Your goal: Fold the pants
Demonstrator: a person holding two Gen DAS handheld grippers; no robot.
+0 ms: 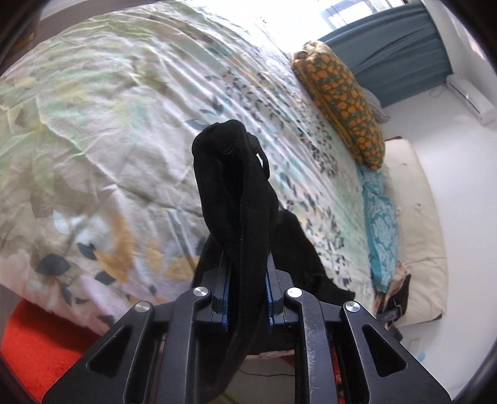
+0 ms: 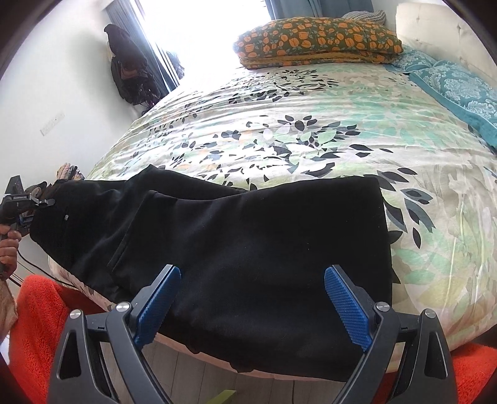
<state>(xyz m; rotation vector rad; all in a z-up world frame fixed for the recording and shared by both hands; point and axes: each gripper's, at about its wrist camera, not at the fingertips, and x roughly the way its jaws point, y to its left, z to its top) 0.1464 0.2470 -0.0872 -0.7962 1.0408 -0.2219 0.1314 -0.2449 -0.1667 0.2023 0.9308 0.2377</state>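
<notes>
The black pants [image 2: 248, 236] lie across the near edge of the bed [image 2: 310, 124], their folded body flat on the floral duvet and their lower hem hanging just over the mattress edge toward the pale floor. The right gripper [image 2: 251, 301] hovers over that near edge with its 2 blue pads [image 2: 348, 301] spread wide, cloth below them but not pinched. At the far left of the right wrist view, the left gripper [image 1: 245, 298] is held in a hand [image 2: 7, 245] and has the waist end lifted off the bed; in its own view the jaws are pressed together on a thick bunch of black fabric that rises between the fingers and drapes back down to the duvet.

Beyond the pants the duvet is open and unoccupied up to a folded orange-flowered blanket [image 2: 316, 40] and a teal patterned cloth [image 2: 450, 90] near the cream headboard [image 2: 435, 25]. An orange rug [image 2: 34, 335] lies on the floor beside the bed. Dark bags [image 2: 130, 71] hang at the wall by the bright window.

No readable writing or brand mark can be made out.
</notes>
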